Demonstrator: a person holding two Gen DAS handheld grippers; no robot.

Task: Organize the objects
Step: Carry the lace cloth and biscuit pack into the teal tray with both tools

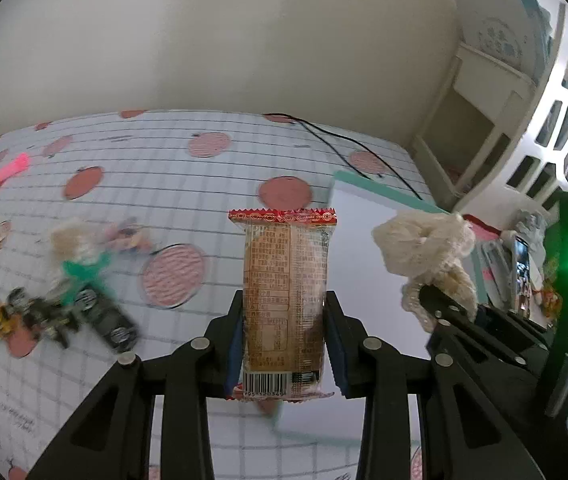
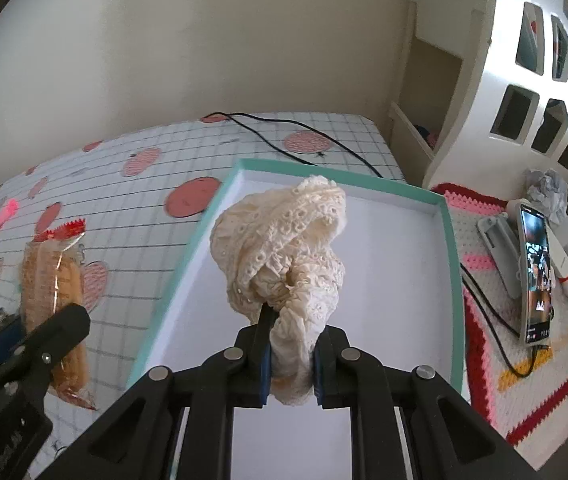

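Observation:
My left gripper (image 1: 284, 308) is shut on a snack packet (image 1: 286, 280) with red crimped ends, held upright above the tablecloth beside the box. My right gripper (image 2: 290, 334) is shut on a cream lace scrunchie (image 2: 284, 248), held over the white inside of a shallow teal-rimmed box (image 2: 450, 280). The scrunchie (image 1: 424, 248) and right gripper also show at the right of the left wrist view, over the box (image 1: 364, 208). The packet (image 2: 52, 280) and left gripper appear at the left of the right wrist view.
A blurred pile of small items (image 1: 72, 288) lies on the checked tablecloth (image 1: 188, 184) at left, with a pink object (image 1: 10, 170) further back. A black cable (image 2: 292, 136) crosses the table's far side. A phone on a stand (image 2: 534, 276) sits on a crocheted mat (image 2: 524, 392) at right, beside a white shelf unit (image 2: 524, 80).

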